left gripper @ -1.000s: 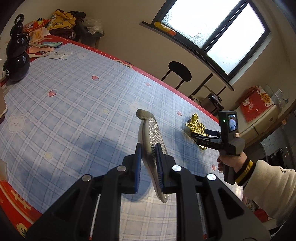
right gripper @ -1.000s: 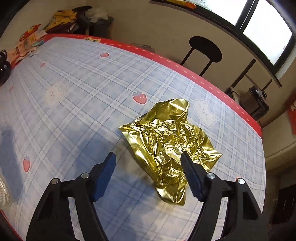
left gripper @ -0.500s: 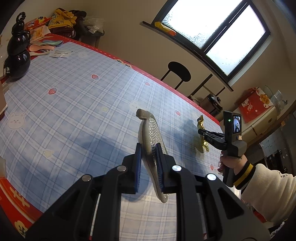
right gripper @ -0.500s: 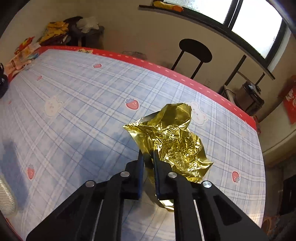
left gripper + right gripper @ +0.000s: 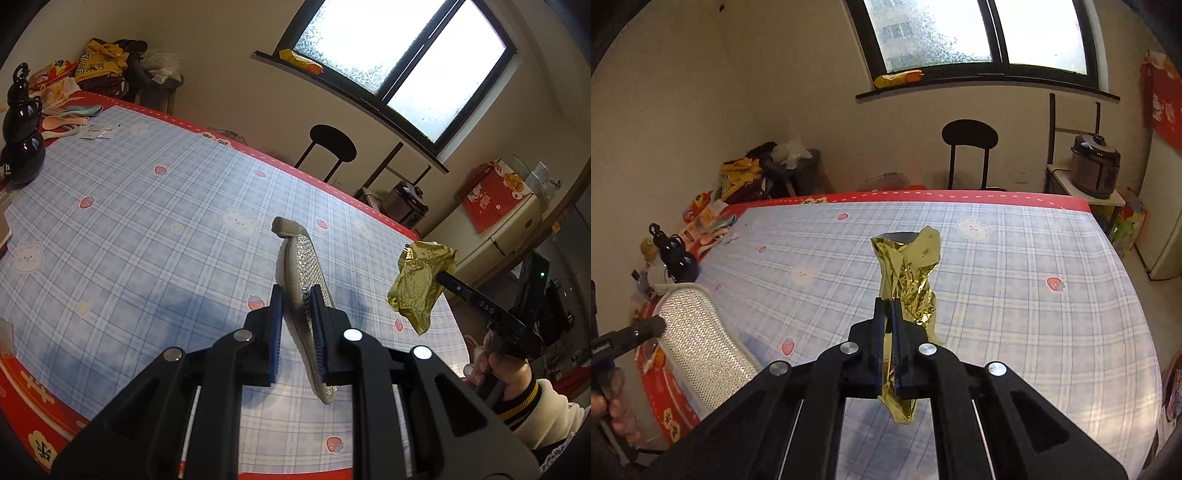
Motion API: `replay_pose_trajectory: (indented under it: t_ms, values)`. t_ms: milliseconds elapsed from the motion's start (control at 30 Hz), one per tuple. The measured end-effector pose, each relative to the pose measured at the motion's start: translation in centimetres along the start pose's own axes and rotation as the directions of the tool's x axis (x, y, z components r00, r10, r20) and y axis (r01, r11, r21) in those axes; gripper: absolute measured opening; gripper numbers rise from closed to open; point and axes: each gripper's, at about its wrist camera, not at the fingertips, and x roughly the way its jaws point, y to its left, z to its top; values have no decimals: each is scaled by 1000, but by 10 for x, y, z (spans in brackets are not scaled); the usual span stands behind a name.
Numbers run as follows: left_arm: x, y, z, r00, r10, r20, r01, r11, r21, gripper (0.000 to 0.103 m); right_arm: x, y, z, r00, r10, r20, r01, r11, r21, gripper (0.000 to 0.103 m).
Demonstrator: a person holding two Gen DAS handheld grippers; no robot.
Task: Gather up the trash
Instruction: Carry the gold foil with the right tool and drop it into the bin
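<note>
My left gripper (image 5: 296, 293) is shut on a grey insole (image 5: 304, 269) with a silver dotted face, held edge-up above the blue checked tablecloth (image 5: 147, 221). The insole also shows in the right wrist view (image 5: 698, 343) at the lower left. My right gripper (image 5: 887, 306) is shut on a crumpled gold foil wrapper (image 5: 910, 273) and holds it in the air above the table. In the left wrist view the wrapper (image 5: 419, 282) hangs from the right gripper at the right, past the table's edge.
A black gourd-shaped bottle (image 5: 22, 140) stands at the table's far left, with spoons and packets (image 5: 70, 114) behind it. A black chair (image 5: 969, 147) and a rice cooker (image 5: 1095, 166) stand beyond the far edge. A red border (image 5: 29, 387) rims the table.
My right gripper shut on the gold wrapper and lifted it off the table, turning toward the window. My left gripper kept its hold on the insole.
</note>
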Motion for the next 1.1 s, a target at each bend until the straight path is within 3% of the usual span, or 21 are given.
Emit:
replay_pose_trajectory:
  t_ms: [433, 767, 933, 1100]
  values:
    - [-1, -82, -18, 998, -65, -18, 66, 993, 97, 18, -95, -48, -48, 999, 1, 39, -3, 998, 62, 5]
    - [19, -160, -31, 990, -128, -56, 137, 973, 187, 18, -163, -133, -71, 986, -127, 110, 107, 980, 168, 5]
    - [34, -192, -41, 986, -147, -75, 160, 965, 208, 18, -196, -205, -84, 954, -280, 103, 251, 940, 229, 5]
    - [45, -210, -53, 983, -154, -96, 172, 962, 212, 18, -216, -288, -101, 893, -449, 26, 425, 862, 274, 5]
